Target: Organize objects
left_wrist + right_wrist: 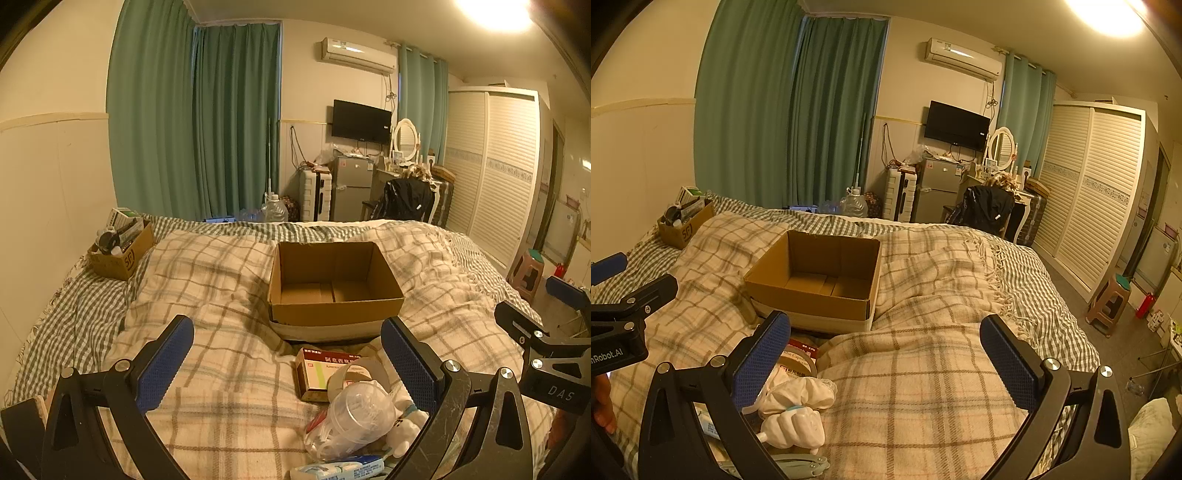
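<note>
While the cardboard box (334, 284) is sitting empty mid-bed, nothing is getting sorted yet: the medicine box (325, 371), tape roll (364, 374) and plastic cup (360, 410) are lying heaped near the bed's (221, 369) front edge, and the left gripper (288, 363) and right gripper (884, 360) are hovering spread wide, holding nothing.

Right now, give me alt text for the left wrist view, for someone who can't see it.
The open left hand-held gripper hovers over a plaid blanket, facing an empty cardboard box. A medicine box, tape roll and clear plastic cup lie piled near its right finger.
</note>
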The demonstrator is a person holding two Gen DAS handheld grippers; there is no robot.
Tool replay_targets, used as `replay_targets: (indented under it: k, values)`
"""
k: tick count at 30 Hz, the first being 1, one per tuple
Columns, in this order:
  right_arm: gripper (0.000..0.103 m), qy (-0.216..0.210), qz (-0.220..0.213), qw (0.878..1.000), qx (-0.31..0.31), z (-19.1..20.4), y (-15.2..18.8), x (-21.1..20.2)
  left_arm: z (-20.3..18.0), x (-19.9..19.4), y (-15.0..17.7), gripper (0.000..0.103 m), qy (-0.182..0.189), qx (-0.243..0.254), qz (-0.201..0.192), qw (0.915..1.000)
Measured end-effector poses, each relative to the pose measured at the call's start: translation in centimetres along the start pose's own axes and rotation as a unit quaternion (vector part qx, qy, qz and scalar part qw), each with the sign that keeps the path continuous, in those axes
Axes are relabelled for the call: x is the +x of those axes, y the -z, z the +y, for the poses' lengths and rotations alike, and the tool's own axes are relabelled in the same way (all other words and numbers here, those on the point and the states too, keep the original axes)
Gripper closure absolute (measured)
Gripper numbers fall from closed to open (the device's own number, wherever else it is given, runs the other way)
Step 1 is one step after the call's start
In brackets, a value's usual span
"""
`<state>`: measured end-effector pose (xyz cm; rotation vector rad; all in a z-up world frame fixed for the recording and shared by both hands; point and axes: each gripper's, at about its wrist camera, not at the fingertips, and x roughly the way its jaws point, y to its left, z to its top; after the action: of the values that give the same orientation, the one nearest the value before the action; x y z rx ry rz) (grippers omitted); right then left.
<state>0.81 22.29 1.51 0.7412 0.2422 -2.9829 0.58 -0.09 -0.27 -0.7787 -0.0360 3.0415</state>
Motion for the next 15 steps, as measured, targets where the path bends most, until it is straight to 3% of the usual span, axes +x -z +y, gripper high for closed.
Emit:
replay_targets:
  k: [15]
  values:
    - [0.000, -0.001, 0.000, 1.000, -0.004, 0.23, 0.44, -0.06, -0.24, 0.11, 0.08, 0.000, -0.003, 0.001, 0.003, 1.0000]
